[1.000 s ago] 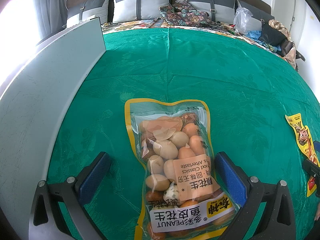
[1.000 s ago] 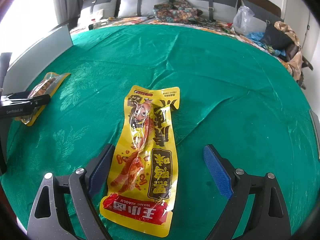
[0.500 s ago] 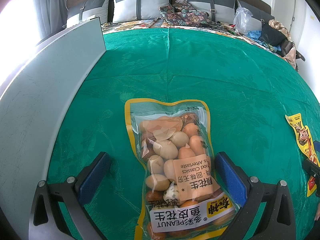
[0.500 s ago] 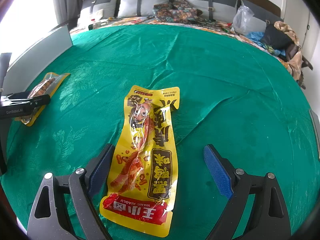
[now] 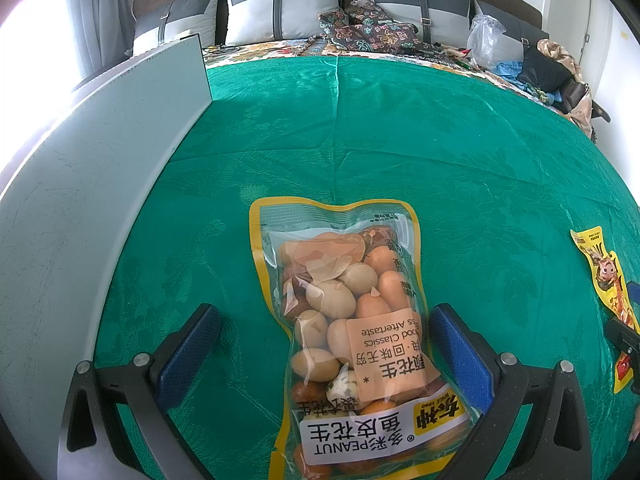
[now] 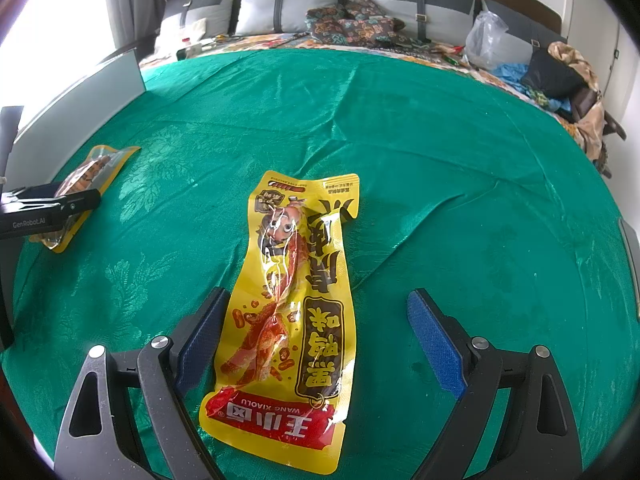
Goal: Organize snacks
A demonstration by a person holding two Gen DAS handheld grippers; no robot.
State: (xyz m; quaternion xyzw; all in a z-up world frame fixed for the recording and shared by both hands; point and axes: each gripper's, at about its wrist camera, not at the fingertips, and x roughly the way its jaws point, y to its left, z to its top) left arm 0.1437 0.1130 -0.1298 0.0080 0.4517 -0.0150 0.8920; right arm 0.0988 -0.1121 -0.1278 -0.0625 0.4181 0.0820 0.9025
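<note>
Blue-padded fingers of our left gripper point(image 5: 324, 348) stand wide apart, straddling a clear, yellow-edged peanut bag point(image 5: 352, 332) that lies flat near the left edge of the green cloth point(image 5: 400, 140); the right pad sits just beside the bag's edge. Our right gripper point(image 6: 316, 332) is likewise spread wide around a glossy yellow snack pouch point(image 6: 296, 296), its left pad touching or just beside the pouch, the right pad well apart. We see the cloth's woven leaf pattern and shallow creases. A pale grey panel point(image 5: 80, 200) borders its left edge. Beyond, grey cushions point(image 6: 288, 0), patterned fabric and a plastic bag point(image 6: 484, 40) line the headboard.
</note>
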